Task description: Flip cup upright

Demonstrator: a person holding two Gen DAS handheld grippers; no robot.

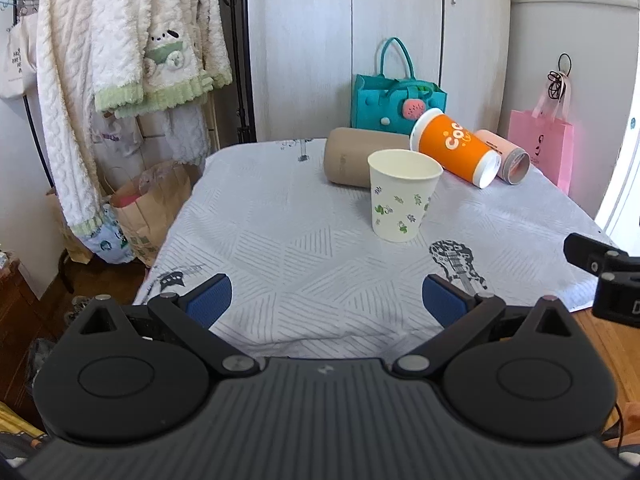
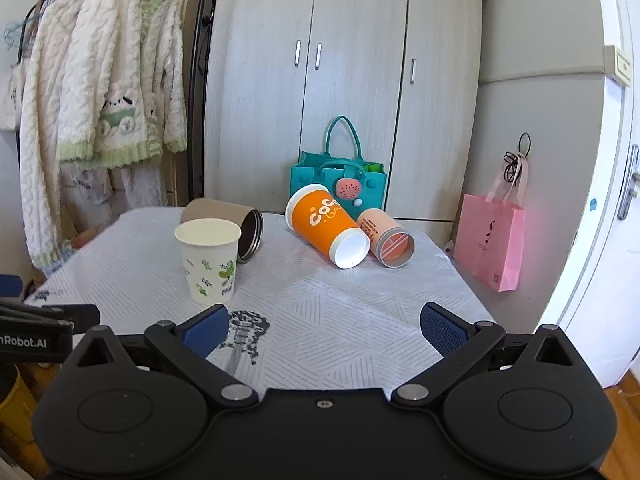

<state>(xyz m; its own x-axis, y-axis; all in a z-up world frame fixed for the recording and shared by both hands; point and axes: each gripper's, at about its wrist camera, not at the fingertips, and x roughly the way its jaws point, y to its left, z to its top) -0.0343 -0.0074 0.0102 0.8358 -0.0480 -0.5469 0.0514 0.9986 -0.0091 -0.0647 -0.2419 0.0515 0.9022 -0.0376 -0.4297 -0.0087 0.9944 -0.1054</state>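
A white paper cup with green leaf print (image 1: 402, 196) stands upright, mouth up, on the table; it also shows in the right wrist view (image 2: 210, 260). An orange cup (image 1: 456, 148) lies on its side behind it, base toward me, and shows in the right wrist view (image 2: 328, 226) too. A pink tube (image 2: 386, 238) and a brown tube (image 2: 232, 226) also lie on their sides. My left gripper (image 1: 326, 300) is open and empty near the table's front edge. My right gripper (image 2: 326, 330) is open and empty, short of the cups.
The table has a white patterned cloth (image 1: 280, 240) with a guitar print (image 2: 244, 332). A teal bag (image 1: 394, 96) stands behind the table and a pink bag (image 2: 490, 236) hangs at the right. Clothes (image 1: 120, 60) and a paper bag (image 1: 152, 208) are at the left.
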